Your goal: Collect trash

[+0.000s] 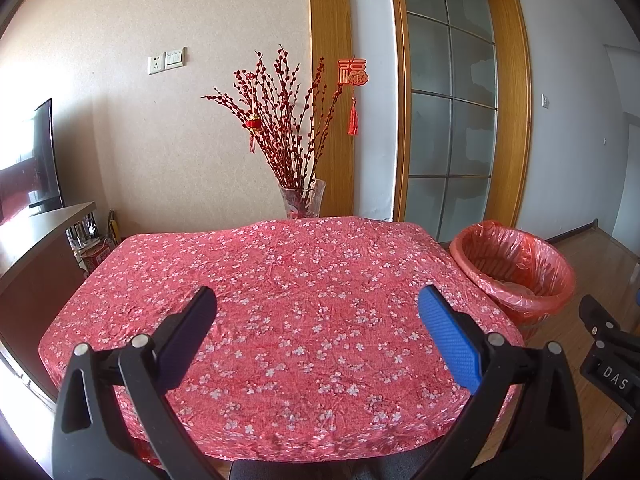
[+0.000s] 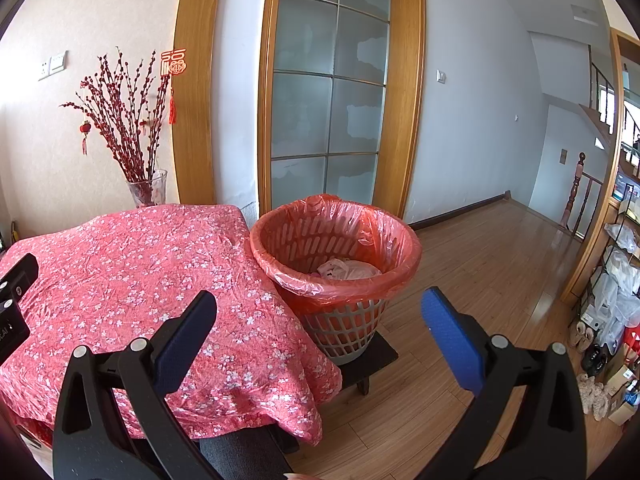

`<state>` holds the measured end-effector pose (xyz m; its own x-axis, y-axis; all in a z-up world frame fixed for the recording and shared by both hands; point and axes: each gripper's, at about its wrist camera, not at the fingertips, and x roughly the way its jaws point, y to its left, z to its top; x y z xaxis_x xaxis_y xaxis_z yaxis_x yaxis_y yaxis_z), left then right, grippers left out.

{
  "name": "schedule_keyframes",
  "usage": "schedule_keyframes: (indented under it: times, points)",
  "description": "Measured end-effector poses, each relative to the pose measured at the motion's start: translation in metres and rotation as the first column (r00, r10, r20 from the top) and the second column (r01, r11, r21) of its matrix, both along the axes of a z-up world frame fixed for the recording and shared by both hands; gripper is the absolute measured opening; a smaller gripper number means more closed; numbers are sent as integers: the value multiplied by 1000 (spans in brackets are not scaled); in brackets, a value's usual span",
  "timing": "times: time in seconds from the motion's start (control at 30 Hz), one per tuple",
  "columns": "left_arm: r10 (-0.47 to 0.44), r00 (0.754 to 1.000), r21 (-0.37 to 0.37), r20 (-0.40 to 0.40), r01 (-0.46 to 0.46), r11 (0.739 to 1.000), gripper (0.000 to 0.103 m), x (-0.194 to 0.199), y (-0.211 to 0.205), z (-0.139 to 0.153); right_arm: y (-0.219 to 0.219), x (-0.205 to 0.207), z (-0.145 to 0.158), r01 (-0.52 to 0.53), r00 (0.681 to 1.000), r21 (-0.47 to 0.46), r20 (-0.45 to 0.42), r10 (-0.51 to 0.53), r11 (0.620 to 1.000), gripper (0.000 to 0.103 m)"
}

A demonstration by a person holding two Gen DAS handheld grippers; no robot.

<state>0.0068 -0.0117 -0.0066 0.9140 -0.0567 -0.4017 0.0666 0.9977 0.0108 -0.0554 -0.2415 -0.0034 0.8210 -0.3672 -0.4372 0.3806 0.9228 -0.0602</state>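
Trash (image 2: 347, 270) sits in one lined bin (image 2: 394, 240); two claws spread.

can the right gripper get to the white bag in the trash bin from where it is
Probably yes. The right gripper is open and empty, and the trash bin sits just ahead with its mouth uncovered. The white bag lies low inside, so it must dip over the rim.

Desk (image 1: 280, 320) draped in a red cloth (image 2: 132, 280) with white blossoms, creased, hanging over the edges. Glass vase (image 1: 303, 200) of red twigs at the far edge. Wood floor (image 2: 480, 264) beside, carrying a low dark stand (image 2: 376, 356); on that, a bin (image 2: 340, 276) lined with a red bag.
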Motion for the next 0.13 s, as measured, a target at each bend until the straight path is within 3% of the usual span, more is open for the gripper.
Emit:
schedule_keyframes:
  times: [0.13]
  points:
    - [0, 1000, -1, -4, 0, 1000, 99, 2, 1, 0, 0, -1, 0, -1, 1000, 0, -2, 1, 1000, 101]
